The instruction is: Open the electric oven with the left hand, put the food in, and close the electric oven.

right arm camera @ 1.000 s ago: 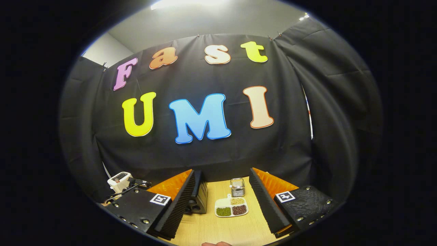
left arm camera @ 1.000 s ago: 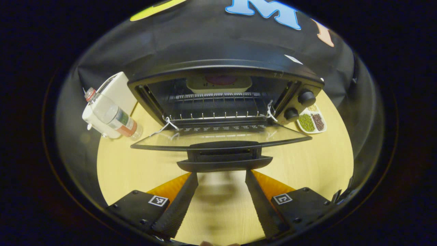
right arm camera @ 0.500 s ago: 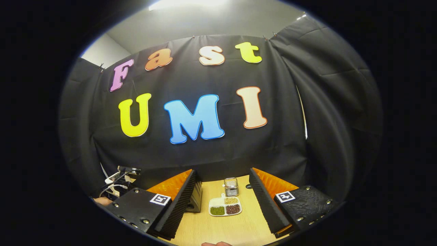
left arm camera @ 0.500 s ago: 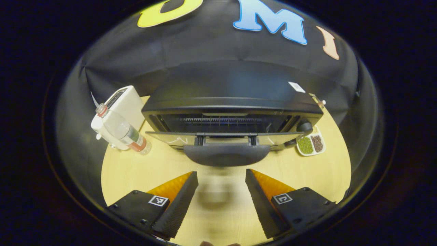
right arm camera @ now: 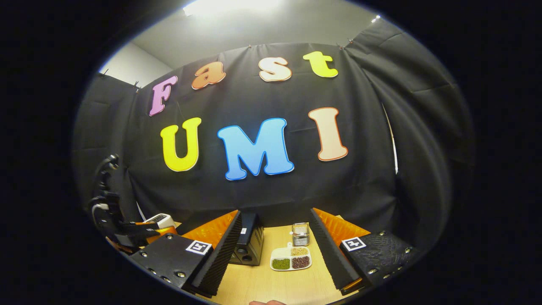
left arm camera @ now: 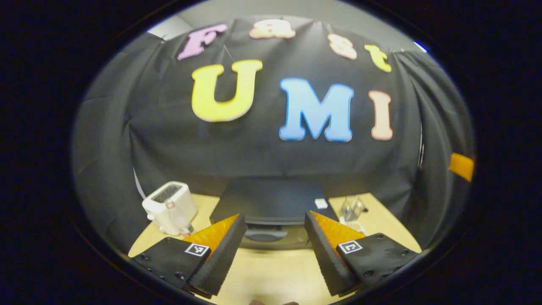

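The black electric oven (left arm camera: 271,199) stands on the wooden table straight ahead in the left gripper view, seen from above its top. Its door handle (left arm camera: 264,234) sits up against the front, so the door looks closed; the image is blurred. The food is hidden inside. My left gripper (left arm camera: 274,220) is open and empty, just in front of and above the handle, not touching it. In the right gripper view the oven's knob side (right arm camera: 247,245) shows behind my open, empty right gripper (right arm camera: 275,216). The left gripper (right arm camera: 123,235) appears at the far left there.
A white toaster (left arm camera: 169,205) stands left of the oven with a small bottle (left arm camera: 183,226) in front of it. Right of the oven lie a divided dish of beans (right arm camera: 291,259) and a metal mesh holder (right arm camera: 300,234). An orange finger (left arm camera: 461,166) shows at the right edge.
The oven door went from lying flat open to closed. My left gripper rose and tilted up, away from the handle. The right gripper barely moved.
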`<state>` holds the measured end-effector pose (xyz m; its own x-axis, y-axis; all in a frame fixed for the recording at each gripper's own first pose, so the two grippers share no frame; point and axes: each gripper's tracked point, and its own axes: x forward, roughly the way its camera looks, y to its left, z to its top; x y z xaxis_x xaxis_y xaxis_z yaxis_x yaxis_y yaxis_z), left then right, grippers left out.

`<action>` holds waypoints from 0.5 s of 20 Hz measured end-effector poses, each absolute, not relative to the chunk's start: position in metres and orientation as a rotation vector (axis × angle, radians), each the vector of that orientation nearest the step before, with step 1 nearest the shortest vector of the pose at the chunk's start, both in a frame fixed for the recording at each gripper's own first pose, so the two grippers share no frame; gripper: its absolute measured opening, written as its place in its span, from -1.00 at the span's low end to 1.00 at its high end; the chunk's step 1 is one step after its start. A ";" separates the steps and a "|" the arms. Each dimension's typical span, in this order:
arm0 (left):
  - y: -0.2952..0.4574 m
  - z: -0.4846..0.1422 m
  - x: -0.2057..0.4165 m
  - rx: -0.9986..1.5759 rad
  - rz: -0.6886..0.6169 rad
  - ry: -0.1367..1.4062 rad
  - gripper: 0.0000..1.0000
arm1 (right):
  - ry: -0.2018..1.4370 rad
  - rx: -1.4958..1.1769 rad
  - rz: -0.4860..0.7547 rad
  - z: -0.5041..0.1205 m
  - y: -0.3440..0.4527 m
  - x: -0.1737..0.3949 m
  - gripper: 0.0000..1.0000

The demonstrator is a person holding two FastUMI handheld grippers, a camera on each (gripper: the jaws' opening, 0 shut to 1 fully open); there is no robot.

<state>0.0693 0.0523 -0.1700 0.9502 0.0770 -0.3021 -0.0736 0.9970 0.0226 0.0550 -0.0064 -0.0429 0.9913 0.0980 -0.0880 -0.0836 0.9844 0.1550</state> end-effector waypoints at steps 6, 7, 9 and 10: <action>0.036 -0.060 0.025 0.015 0.082 0.158 0.97 | 0.041 0.154 0.146 -0.002 0.013 0.047 0.92; 0.037 -0.050 0.022 0.008 0.077 0.143 0.97 | 0.029 0.156 0.143 0.005 0.016 0.045 0.92; 0.039 -0.040 0.016 -0.005 0.058 0.128 0.97 | 0.013 0.147 0.128 0.015 0.020 0.040 0.92; 0.042 -0.039 0.015 -0.001 0.050 0.130 0.97 | 0.014 0.141 0.119 0.016 0.022 0.037 0.92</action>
<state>0.0151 0.0418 -0.0386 0.9903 0.0496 -0.1300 -0.0498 0.9988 0.0022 0.0367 0.0224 0.0161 0.9928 0.1195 -0.0053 -0.1176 0.9829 0.1414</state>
